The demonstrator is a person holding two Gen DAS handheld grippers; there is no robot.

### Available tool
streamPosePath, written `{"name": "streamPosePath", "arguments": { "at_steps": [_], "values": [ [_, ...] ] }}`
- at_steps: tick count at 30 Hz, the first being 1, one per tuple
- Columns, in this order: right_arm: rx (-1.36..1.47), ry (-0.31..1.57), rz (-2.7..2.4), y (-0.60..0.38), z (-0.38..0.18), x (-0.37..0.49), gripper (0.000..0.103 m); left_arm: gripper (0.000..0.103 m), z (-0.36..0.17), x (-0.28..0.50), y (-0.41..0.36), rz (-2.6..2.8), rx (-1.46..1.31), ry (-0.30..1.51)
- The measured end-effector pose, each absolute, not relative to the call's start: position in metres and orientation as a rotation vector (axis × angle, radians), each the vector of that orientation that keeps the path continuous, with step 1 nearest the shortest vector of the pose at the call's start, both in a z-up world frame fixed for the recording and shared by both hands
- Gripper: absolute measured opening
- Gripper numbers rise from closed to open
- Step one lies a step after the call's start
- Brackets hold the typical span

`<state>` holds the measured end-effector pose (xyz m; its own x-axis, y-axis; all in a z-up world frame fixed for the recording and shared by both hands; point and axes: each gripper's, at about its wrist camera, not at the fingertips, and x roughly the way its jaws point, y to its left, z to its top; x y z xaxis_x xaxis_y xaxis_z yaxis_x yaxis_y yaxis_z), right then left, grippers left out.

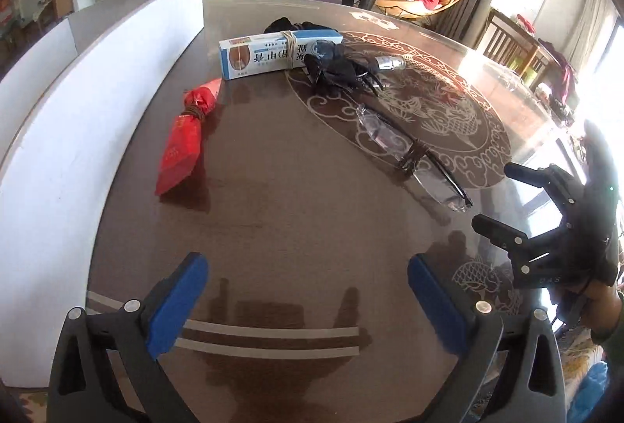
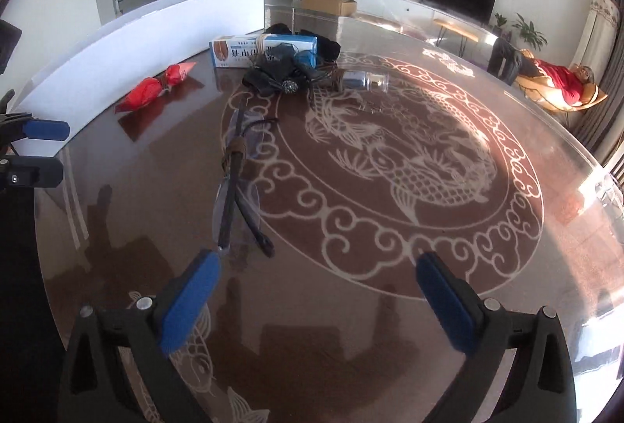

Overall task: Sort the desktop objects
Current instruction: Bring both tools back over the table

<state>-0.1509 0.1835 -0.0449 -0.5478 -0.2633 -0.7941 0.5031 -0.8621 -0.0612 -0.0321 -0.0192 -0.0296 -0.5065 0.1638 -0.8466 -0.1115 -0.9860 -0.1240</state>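
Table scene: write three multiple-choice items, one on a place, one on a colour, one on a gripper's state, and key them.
1. Where does the red packet lie?
A. beside the white board
B. on the box
C. under the glasses

2. What colour are the left gripper pads?
A. red
B. blue
C. green

3. How does the right gripper stand?
A. shut on the glasses
B. shut, empty
C. open, empty

Key: 1 A, it lies on the table by the white board, apart from the box; 2 B, both pads show blue; 3 C, its fingers stand wide, the glasses lying ahead on the table.
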Motion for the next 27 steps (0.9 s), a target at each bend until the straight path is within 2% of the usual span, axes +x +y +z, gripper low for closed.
{"name": "streamPosePath", "arguments": {
  "at_steps": [6,10,27],
  "values": [
    [1.212,0.339,-2.378,0.187,-0.061,-0.152,0.103,0.103,-0.050,-0.051,-0.008,2.696,-1.512,0.046],
    [1.221,0.327,-2.376,0.187,-0.060,-0.151,0.103,0.103,-0.055,-0.048,-0.015,2.720,-1.406,0.065],
    [1.221,0.326,-2.377,0.187,-0.059,-0.151,0.103,0.103,-0.056,-0.051,-0.013,2.732,-1.388,0.064]
  ]
}}
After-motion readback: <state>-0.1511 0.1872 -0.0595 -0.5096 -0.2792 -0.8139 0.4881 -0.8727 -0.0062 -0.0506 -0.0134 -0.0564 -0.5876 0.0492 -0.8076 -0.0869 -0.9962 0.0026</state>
